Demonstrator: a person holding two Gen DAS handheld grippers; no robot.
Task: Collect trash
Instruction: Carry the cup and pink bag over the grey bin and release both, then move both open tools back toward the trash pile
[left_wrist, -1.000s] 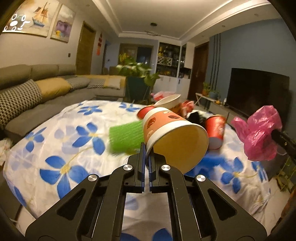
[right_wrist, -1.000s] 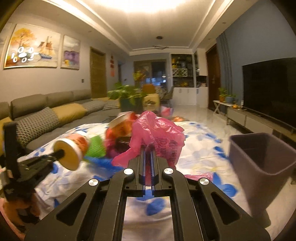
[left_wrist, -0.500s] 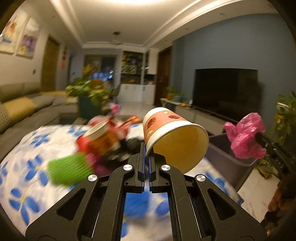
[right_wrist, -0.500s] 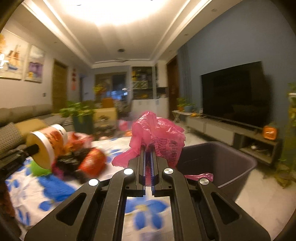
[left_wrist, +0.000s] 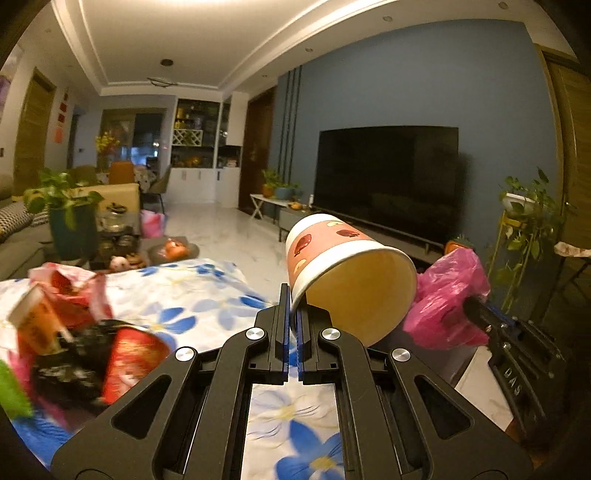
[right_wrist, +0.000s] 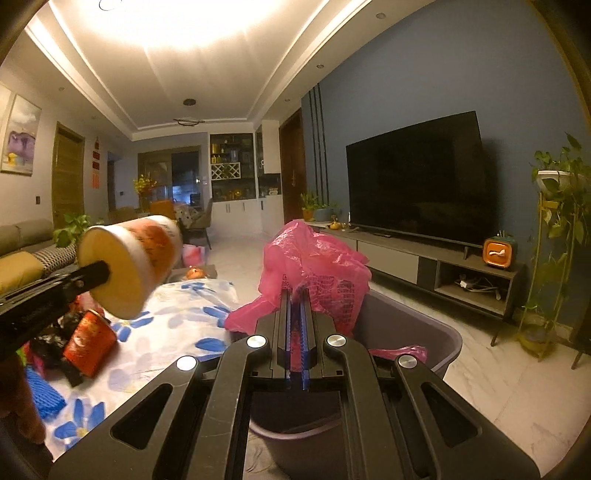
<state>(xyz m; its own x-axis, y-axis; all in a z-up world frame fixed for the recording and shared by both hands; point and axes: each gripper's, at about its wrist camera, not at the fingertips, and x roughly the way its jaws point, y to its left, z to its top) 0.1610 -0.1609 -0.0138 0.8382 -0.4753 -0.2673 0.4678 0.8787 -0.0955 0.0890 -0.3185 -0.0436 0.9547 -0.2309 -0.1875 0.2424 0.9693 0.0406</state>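
- My left gripper (left_wrist: 291, 306) is clamped on the rim of a paper cup (left_wrist: 347, 269); the cup lies on its side in the air, open mouth toward the camera.
- My right gripper (right_wrist: 298, 299) is pinched on a crumpled pink plastic bag (right_wrist: 317, 269), held above the purple bin (right_wrist: 417, 325).
- A second scrap of pink plastic (right_wrist: 402, 352) lies inside the bin, at its rim.
- The bin stands on the floor just beside the table with the blue-flower cloth (right_wrist: 184, 321).
- Remaining trash on the cloth: a red cup (right_wrist: 88, 341) on its side, black wrappers, a blue mesh sleeve (right_wrist: 44, 395).
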